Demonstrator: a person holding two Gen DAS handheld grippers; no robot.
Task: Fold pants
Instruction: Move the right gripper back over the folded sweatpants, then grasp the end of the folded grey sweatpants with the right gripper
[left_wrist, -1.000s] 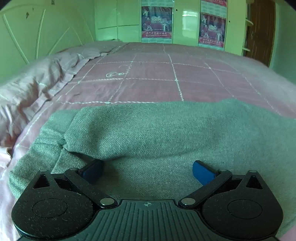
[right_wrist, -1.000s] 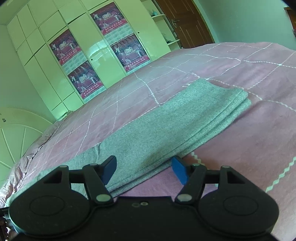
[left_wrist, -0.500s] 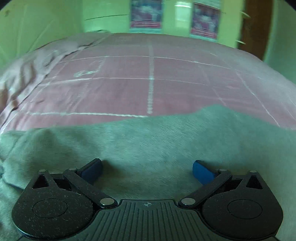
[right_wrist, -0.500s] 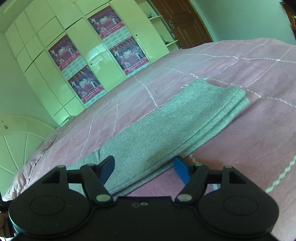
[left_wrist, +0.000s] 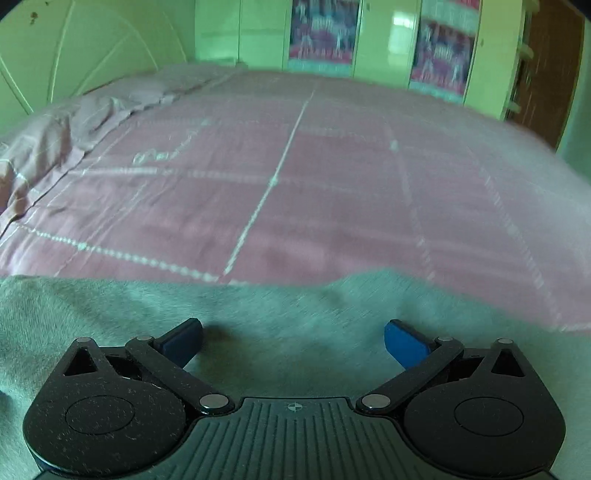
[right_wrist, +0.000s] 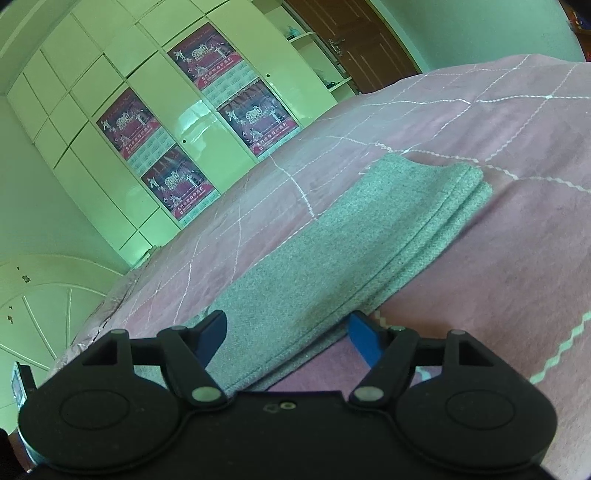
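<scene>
Looking along our tongs, we see grey pants (right_wrist: 332, 258) lying lengthwise on a pink bedspread (right_wrist: 498, 147), hems toward one o'clock. Soft, light cloth; we judge layered edges grip best. Right gripper (right_wrist: 288, 336) straddles the near edge, jaws apart, just widened, pressing nothing. Left gripper (left_wrist: 293, 341) gapes over fabric.

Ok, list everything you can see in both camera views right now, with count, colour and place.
grey woollen pants: one, grey, folded lengthwise into a long strip on the bed
pink quilted bedspread: one, pink with white stitched lines, under the pants
crumpled pink bedding: one heap, pale pink, by the headboard
headboard: one, cream, at the bed's end
wardrobe: one, cream, along the wall
calendar posters: four, red, on wardrobe doors
wooden door: one, brown, beside the wardrobe
left gripper: black, blue pads, open over the pants
right gripper: black, blue pads, open, just widened, over the pants' near edge
</scene>
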